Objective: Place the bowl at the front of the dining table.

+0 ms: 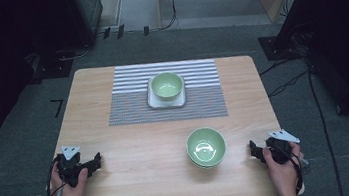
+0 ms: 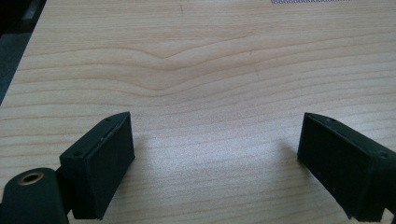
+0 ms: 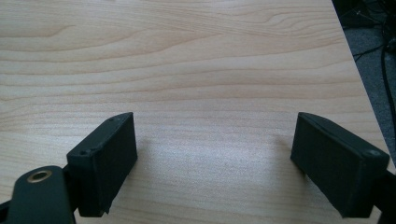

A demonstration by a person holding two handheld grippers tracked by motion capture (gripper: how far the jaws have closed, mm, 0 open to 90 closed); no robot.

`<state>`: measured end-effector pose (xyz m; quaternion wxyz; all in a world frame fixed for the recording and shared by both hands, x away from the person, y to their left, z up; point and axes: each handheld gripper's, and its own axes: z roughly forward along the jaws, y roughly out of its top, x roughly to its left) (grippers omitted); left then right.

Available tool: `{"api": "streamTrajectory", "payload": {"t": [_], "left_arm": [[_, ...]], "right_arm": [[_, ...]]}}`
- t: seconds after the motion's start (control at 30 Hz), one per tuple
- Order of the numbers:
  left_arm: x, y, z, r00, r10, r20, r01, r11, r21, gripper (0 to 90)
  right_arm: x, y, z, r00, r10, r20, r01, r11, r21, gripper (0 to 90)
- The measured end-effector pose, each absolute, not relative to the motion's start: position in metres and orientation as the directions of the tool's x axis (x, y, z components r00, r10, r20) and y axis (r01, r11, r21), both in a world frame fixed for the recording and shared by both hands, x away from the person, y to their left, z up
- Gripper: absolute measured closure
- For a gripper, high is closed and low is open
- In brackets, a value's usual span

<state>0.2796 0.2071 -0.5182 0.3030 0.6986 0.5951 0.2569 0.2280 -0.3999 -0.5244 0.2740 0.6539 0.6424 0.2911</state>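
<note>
Bowls sit in two places on the wooden table (image 1: pixel 134 153). One green bowl (image 1: pixel 167 85) rests on a white square plate (image 1: pixel 155 102) in the middle of a striped placemat (image 1: pixel 132 100) on the far half of the table. The other green bowl (image 1: pixel 206 146) stands on the bare wood nearer the person, right of centre — it looks like it may be two bowls stacked, though that is hard to tell.

The left gripper (image 1: pixel 95 162) is held in the person's left hand (image 1: pixel 68 184) at the near left corner of the table, well apart from both bowls. In the left gripper view its jaws stand wide apart over bare wood with nothing between them, and a corner of the placemat (image 2: pixel 322 2) shows at the top edge.

The right gripper (image 1: pixel 253 149) is held in the right hand (image 1: pixel 281 163) near the table's right edge, just beside the nearer bowl but not touching it. In the right gripper view its jaws are also spread wide — only wood grain lies between them, with grey floor (image 3: pixel 373 60) past the table's edge.
</note>
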Motion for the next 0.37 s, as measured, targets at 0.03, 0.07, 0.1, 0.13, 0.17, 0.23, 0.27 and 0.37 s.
{"api": "streamTrajectory", "payload": {"t": [0.03, 0.07, 0.1, 0.13, 0.17, 0.23, 0.27, 0.37], "left_arm": [[0.2796, 0.2071, -0.5182, 0.16, 0.987, -0.002, 0.676, -0.108, 0.729, 10.4], [0.2796, 0.2071, -0.5182, 0.16, 0.987, -0.002, 0.676, -0.108, 0.729, 10.4], [0.2796, 0.2071, -0.5182, 0.16, 0.987, -0.002, 0.676, -0.108, 0.729, 10.4], [0.2796, 0.2071, -0.5182, 0.16, 0.987, -0.002, 0.676, -0.108, 0.729, 10.4], [0.2796, 0.2071, -0.5182, 0.16, 0.987, -0.002, 0.676, -0.108, 0.729, 10.4], [0.2796, 0.2071, -0.5182, 0.16, 0.987, -0.002, 0.676, -0.108, 0.729, 10.4], [0.2796, 0.2071, -0.5182, 0.16, 0.987, -0.002, 0.676, -0.108, 0.729, 10.4], [0.2796, 0.2071, -0.5182, 0.16, 0.987, -0.002, 0.676, -0.108, 0.729, 10.4]], "right_arm": [[0.228, -0.3999, -0.5244, 0.005, 1.0, 0.028, 0.681, -0.024, 0.732, 13.7], [0.2281, -0.3999, -0.5245, 0.003, 1.0, 0.028, 0.68, -0.022, 0.733, 13.6], [0.2281, -0.3998, -0.5245, 0.004, 1.0, 0.028, 0.681, -0.023, 0.732, 13.4], [0.2281, -0.3998, -0.5245, 0.003, 1.0, 0.028, 0.681, -0.022, 0.732, 13.3], [0.2281, -0.3998, -0.5245, 0.002, 1.0, 0.028, 0.681, -0.022, 0.732, 13.1], [0.2281, -0.3998, -0.5245, 0.002, 1.0, 0.028, 0.681, -0.021, 0.732, 13.1], [0.2282, -0.3997, -0.5245, 0.002, 1.0, 0.028, 0.681, -0.022, 0.732, 13.1], [0.2282, -0.3997, -0.5245, 0.003, 1.0, 0.028, 0.682, -0.023, 0.731, 12.8]]}}
